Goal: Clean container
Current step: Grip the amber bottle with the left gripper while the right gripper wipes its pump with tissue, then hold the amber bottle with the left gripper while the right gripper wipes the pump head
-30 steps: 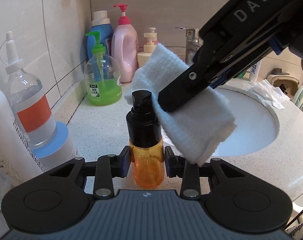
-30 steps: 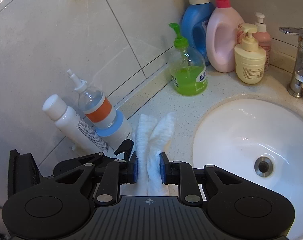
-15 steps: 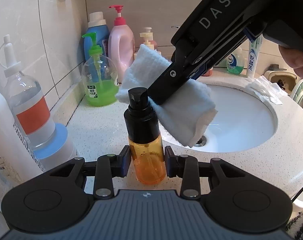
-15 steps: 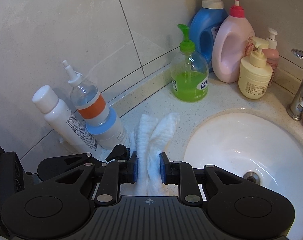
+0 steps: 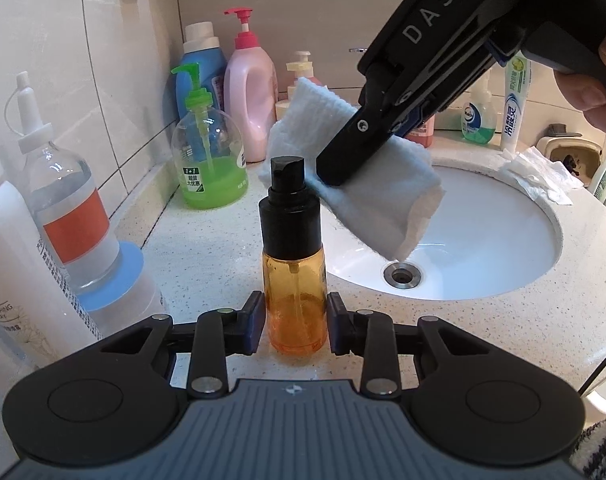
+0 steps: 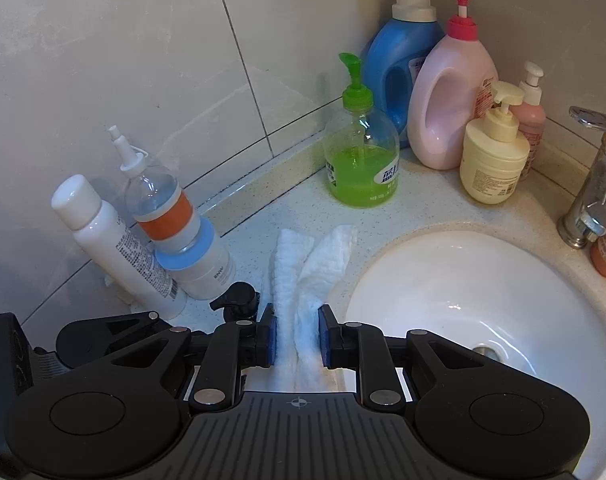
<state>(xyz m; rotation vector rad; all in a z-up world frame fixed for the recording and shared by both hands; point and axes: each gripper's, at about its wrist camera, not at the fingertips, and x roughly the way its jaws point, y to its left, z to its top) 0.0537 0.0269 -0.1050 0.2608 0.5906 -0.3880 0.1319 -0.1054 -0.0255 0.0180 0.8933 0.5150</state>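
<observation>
Here the upright bottle (image 5: 294, 272) sits clamped as left tongs (image 5: 294, 322) close; right tongs (image 5: 339, 168), squeezing the cloth (image 5: 387, 200), touch its cap's right side.

The bottle (image 5: 294, 280) is small, with a clear amber body, a tall black collar and a black pump head; it stands upright on the speckled surface (image 5: 207, 248), just beside the rim of the sink (image 5: 555, 216), near the surface's front edge; the cloth (image 5: 367, 168) is white, ribbed and folded double, hanging above the sink's rim, its lower fold touching the pump head.
</observation>
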